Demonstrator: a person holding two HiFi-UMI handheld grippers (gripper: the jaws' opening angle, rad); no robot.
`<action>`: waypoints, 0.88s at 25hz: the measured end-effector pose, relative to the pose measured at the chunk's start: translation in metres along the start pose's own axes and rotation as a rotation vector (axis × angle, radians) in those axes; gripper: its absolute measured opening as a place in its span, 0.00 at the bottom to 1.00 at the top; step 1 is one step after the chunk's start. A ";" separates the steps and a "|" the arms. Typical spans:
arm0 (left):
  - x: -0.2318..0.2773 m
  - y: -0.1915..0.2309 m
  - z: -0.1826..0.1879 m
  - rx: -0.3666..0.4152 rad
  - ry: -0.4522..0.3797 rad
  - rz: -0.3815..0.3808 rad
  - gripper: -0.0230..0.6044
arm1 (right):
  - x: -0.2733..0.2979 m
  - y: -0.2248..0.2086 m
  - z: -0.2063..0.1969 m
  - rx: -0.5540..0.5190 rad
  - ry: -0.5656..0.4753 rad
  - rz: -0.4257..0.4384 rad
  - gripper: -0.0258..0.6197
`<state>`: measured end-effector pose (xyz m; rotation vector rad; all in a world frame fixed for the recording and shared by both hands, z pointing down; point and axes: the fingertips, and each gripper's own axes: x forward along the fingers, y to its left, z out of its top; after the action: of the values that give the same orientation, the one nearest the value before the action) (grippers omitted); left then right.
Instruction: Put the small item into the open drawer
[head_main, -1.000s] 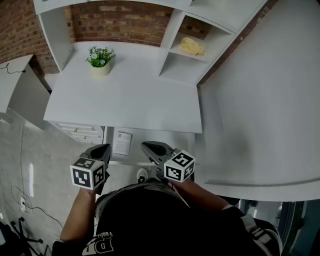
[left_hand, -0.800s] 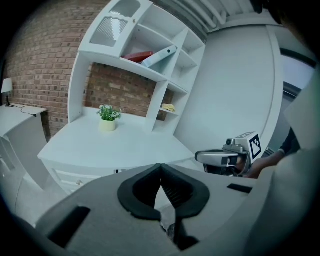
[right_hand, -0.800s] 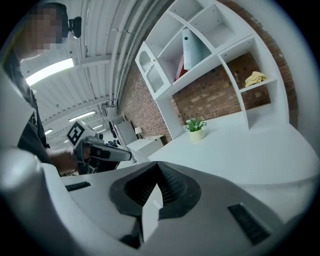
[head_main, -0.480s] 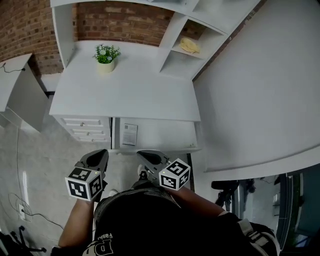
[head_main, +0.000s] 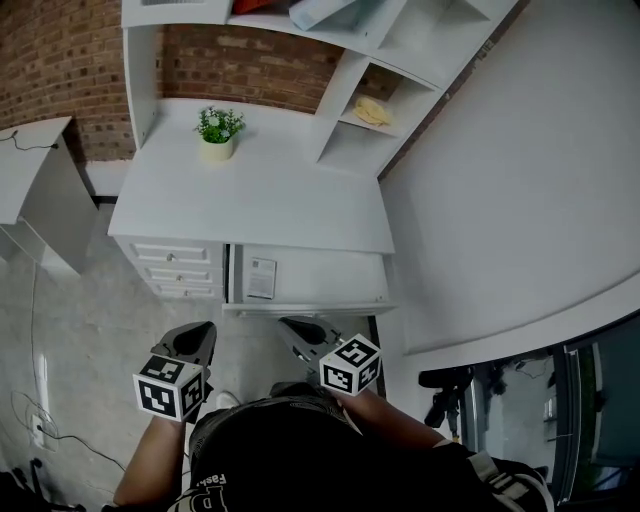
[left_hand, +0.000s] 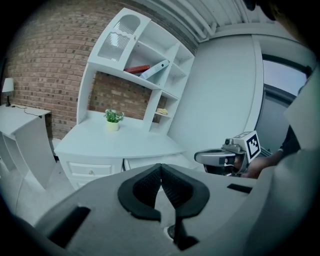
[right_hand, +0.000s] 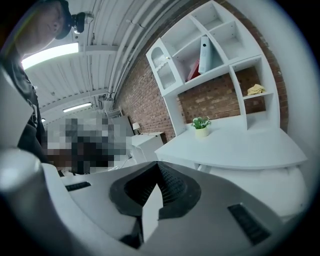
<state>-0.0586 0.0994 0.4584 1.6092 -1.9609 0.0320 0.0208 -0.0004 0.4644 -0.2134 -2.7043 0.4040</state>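
A white desk (head_main: 250, 200) stands ahead, its wide drawer (head_main: 310, 282) pulled open with a printed sheet (head_main: 262, 278) lying inside. A small yellow item (head_main: 372, 110) rests in a shelf cubby at the desk's right, also seen in the right gripper view as the yellow item (right_hand: 256, 89). My left gripper (head_main: 197, 334) is held well in front of the desk, shut and empty. My right gripper (head_main: 296, 328) hovers just before the drawer's front edge, shut with nothing in it. The pads meet in both gripper views: left gripper (left_hand: 161, 169), right gripper (right_hand: 158, 168).
A potted plant (head_main: 218, 133) sits at the desk's back left. A stack of small closed drawers (head_main: 178, 268) is under the desk's left side. A second white table (head_main: 35, 190) stands to the left, a white wall (head_main: 500, 180) to the right. A blue folder (right_hand: 205, 54) leans on an upper shelf.
The person has stepped back: the desk sits farther away and higher in the head view, and the open drawer shows fully. Both grippers have dropped lower and stay shut.
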 end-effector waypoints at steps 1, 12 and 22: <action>-0.002 -0.002 0.000 0.001 -0.005 0.010 0.06 | -0.002 -0.001 0.001 -0.011 0.006 0.004 0.05; 0.010 -0.036 -0.005 -0.055 -0.048 0.111 0.06 | -0.036 -0.013 -0.005 -0.097 0.093 0.110 0.05; 0.023 -0.060 -0.009 -0.027 -0.007 0.138 0.07 | -0.065 -0.032 -0.011 -0.096 0.067 0.086 0.05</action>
<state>-0.0031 0.0660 0.4557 1.4568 -2.0661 0.0547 0.0818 -0.0417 0.4607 -0.3655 -2.6575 0.2865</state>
